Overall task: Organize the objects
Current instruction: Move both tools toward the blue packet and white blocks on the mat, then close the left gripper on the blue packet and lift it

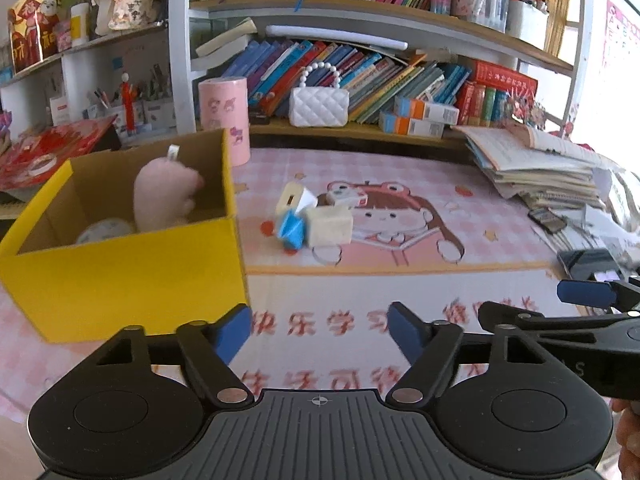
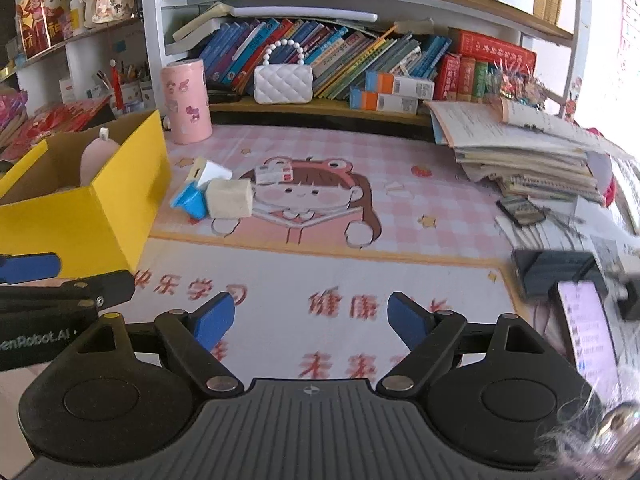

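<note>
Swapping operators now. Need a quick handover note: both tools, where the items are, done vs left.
Left tool: open, empty, low over the mat beside the yellow box.
Right tool: open, empty, over the mat's near edge.
Done: pink plush is in the yellow box, with a round pale item beside it.
Left: a cluster on the pink mat just right of the box: beige block, blue piece, white and yellow piece, small white and red box.
Beige block looks the nearest pick.
</note>
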### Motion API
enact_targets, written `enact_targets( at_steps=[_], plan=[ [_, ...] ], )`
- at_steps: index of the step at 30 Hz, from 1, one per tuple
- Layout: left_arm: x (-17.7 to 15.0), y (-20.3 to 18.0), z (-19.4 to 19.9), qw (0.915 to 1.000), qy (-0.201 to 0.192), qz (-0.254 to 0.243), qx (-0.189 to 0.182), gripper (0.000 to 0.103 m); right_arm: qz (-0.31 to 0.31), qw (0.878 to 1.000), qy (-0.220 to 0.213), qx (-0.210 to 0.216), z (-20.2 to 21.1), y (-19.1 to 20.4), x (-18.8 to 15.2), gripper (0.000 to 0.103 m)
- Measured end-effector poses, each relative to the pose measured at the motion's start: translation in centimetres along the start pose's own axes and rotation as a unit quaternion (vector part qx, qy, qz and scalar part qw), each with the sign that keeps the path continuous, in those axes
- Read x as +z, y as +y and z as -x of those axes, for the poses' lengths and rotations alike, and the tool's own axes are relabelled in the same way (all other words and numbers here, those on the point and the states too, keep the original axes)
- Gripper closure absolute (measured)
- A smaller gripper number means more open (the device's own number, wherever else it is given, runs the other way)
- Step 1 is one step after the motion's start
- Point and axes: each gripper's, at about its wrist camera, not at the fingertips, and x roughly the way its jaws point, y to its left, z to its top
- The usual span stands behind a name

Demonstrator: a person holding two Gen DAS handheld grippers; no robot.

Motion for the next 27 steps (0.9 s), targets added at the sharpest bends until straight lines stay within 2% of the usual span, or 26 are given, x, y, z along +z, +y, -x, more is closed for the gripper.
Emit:
enact_targets(
  at_steps=[1,3,8,14,20,27],
  plan=[
    [0.3,-0.4,-0.4,1.0000,-0.003,0.001,0.005,0.041,0.003,1.000,-0.002,0.003,-0.3,-0.4,0.3,0.020],
    [0.7,-1.1,-1.0,0.9999,-0.004,0.001,0.015,0.056,0.009,1.000,-0.004,0.009,-0.9,-1.2,0.7,0.021],
    [2.4,-2.7,-3.4,0.9990,-0.007,0.005,0.044,0.066,0.021,0.999,-0.003,0.028,-2.4,-2.5,1.6,0.024],
    [4.7,-3.0,-7.9,0.9921,-0.011,0.063,0.108,0.069,0.042,0.998,-0.005,0.053,-3.8,-3.3,2.0,0.024],
    [5.6,-1.9,-12.7,0.9764,0.012,0.134,0.169,0.070,0.045,0.996,0.006,0.075,-4.8,-4.7,1.7,0.024],
    [5.7,-1.4,-16.7,0.9689,0.030,0.136,0.204,0.069,0.047,0.995,0.013,0.090,-5.6,-6.1,1.4,0.024]
  ],
)
